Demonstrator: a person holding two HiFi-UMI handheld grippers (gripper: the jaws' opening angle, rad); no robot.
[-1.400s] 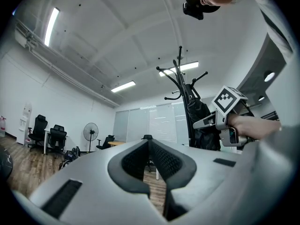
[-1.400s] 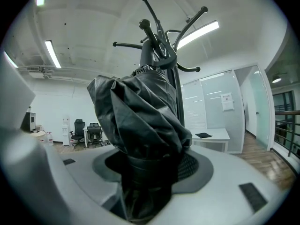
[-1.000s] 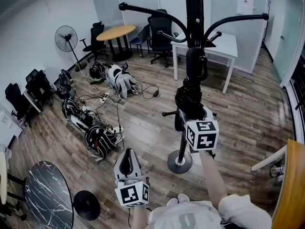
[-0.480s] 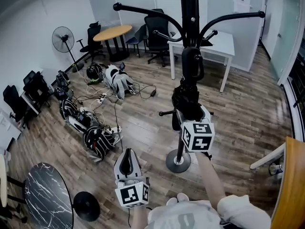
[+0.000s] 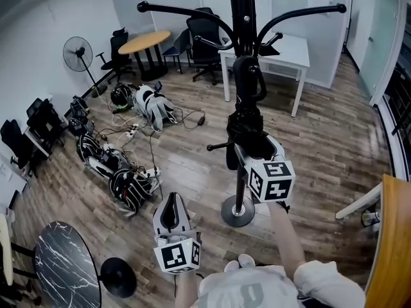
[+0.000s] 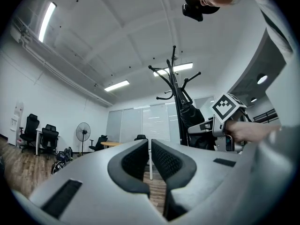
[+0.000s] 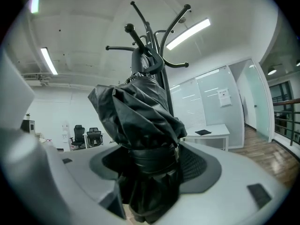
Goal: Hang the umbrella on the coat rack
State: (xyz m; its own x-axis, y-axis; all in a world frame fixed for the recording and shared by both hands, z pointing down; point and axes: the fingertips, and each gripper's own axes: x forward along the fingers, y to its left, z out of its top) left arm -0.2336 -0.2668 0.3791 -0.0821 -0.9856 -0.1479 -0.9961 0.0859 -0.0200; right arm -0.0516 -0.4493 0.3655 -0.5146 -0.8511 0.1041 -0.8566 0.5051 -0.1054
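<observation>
A black coat rack (image 5: 241, 18) stands on a round base (image 5: 237, 212) on the wood floor. The folded black umbrella (image 5: 247, 133) hangs along its pole, its loop handle (image 5: 247, 79) hooked on a lower arm. My right gripper (image 5: 257, 149) is level at the umbrella's strapped middle (image 7: 149, 161). Its jaws are opening, with the bundle still between the pads (image 7: 197, 165). My left gripper (image 5: 170, 210) hovers lower left of the rack, shut and empty, its pads (image 6: 133, 161) almost touching. The left gripper view shows the rack (image 6: 174, 86) and umbrella (image 6: 190, 116) ahead.
A white table (image 5: 286, 47) and office chairs (image 5: 202, 37) stand behind the rack. A round wooden table (image 5: 142, 42) and a fan (image 5: 78, 51) are at the back left. Bags and cables (image 5: 122, 172) litter the floor at the left. A marble round table (image 5: 64, 265) is near left.
The head view has drifted slightly, so the rack sits a little further left. Both grippers and the umbrella keep their places relative to the rack.
</observation>
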